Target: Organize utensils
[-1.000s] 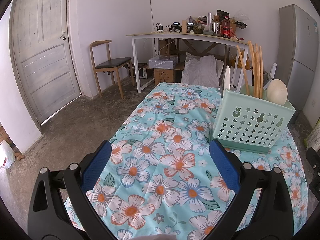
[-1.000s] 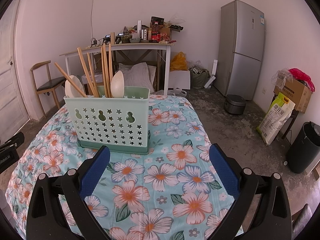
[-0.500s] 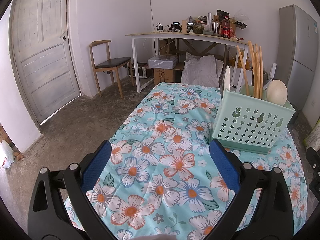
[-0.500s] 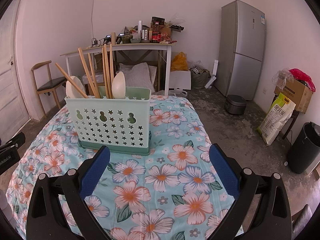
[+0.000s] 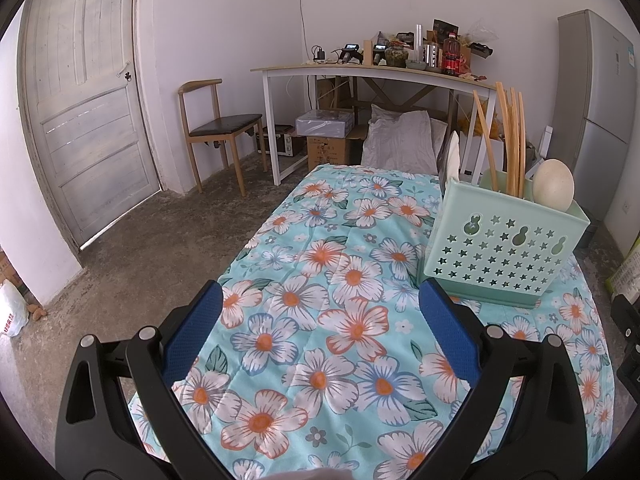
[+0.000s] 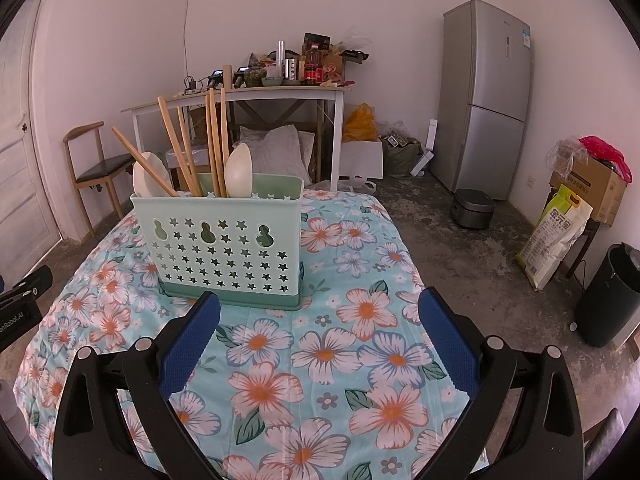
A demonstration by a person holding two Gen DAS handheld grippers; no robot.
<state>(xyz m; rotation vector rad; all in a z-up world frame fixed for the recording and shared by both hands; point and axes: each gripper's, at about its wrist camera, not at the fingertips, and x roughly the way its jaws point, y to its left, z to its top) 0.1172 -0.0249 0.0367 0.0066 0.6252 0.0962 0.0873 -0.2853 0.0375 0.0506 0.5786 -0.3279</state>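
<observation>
A mint-green utensil holder [image 6: 224,246] with star cut-outs stands upright on the flowered tablecloth [image 6: 320,360]. Wooden chopsticks [image 6: 214,144] and two cream spoons [image 6: 238,172] stick up out of it. In the left wrist view the holder [image 5: 504,252] is at the right, with chopsticks [image 5: 512,140] and a spoon [image 5: 554,185] in it. My left gripper [image 5: 320,304] is open over the cloth, left of the holder, holding nothing. My right gripper [image 6: 320,308] is open too, just in front of the holder and slightly right of it.
A white desk [image 5: 376,76] loaded with bottles and clutter stands at the back wall, with boxes and a pillow [image 5: 400,144] under it. A wooden chair [image 5: 220,128] and a door [image 5: 88,112] are left; a fridge [image 6: 486,96], rice bag [image 6: 554,236] and bin [image 6: 608,296] are right.
The right wrist view has drifted slightly, so the holder sits a little further right and closer. The left view is unchanged. Both grippers stay open.
</observation>
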